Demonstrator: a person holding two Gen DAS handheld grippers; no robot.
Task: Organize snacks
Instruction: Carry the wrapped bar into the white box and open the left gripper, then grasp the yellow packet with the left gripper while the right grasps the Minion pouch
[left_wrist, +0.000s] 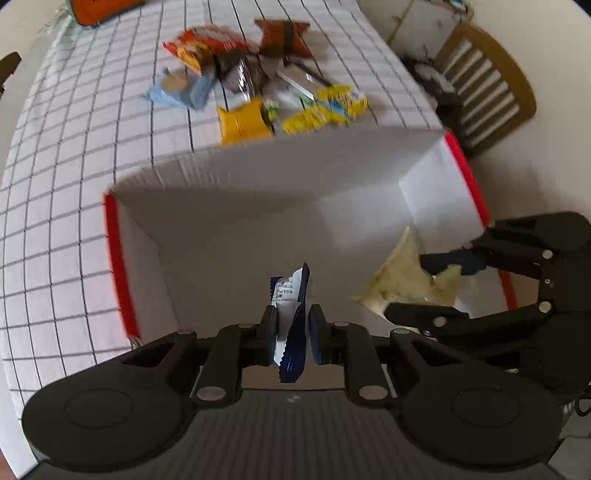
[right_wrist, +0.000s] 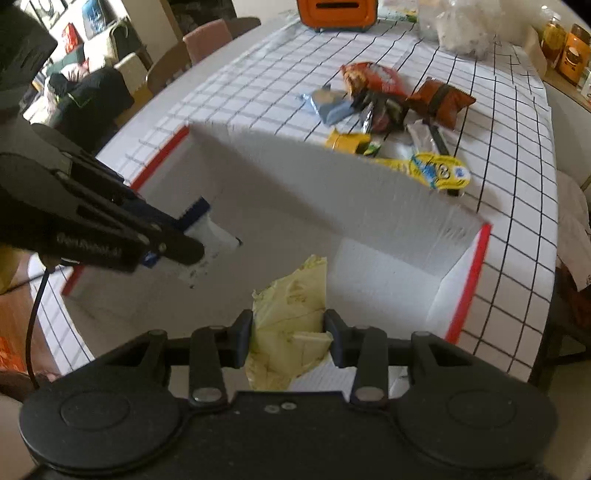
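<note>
One white box with red-edged sides stands open on the checked tablecloth.

Two snack packets hang above the box: one blue and white packet and one pale yellow packet. Two black grippers hold them, the left gripper and the right gripper, one packet each.

Beyond the box's far wall lies one pile of snacks. At least seven packets can be told apart there, among them two red-orange, one light blue and three yellow; the dark ones in the middle overlap too much to count.

One orange container stands farthest from the box.
</note>
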